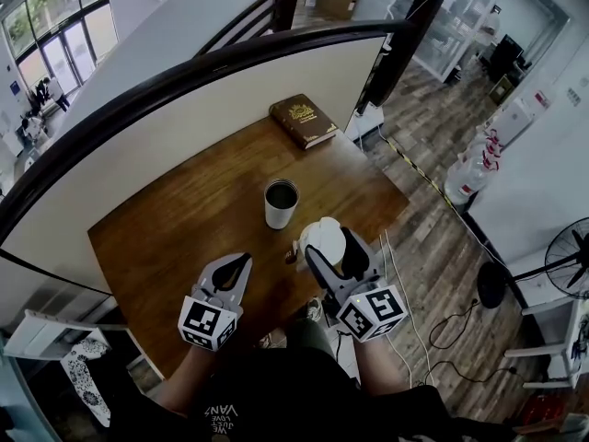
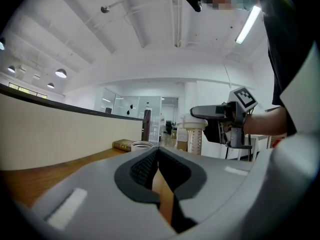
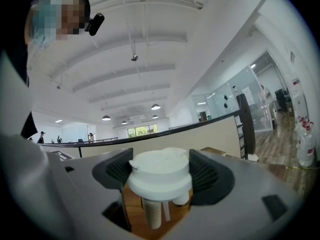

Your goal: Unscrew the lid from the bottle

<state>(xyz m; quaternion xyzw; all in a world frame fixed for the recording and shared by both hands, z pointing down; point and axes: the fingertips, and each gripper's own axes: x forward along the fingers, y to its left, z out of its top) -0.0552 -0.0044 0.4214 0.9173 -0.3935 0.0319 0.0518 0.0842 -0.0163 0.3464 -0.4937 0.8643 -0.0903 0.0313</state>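
Bright, even daylight and ceiling lamps (image 2: 248,25); heavy fisheye warp, dark corners.

Grey hand-held grippers (image 1: 241,263) (image 1: 333,247), marker cubes (image 1: 208,323), black shirt (image 1: 276,394)

Shirt (image 1: 219,412) print reads "VANS", upside down.

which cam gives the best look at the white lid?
Right gripper view: the lid fills the centre, gripped between the fingers, tubes hanging beneath. Head view shows only its white top; left gripper view shows it small, side-on, in the right gripper.
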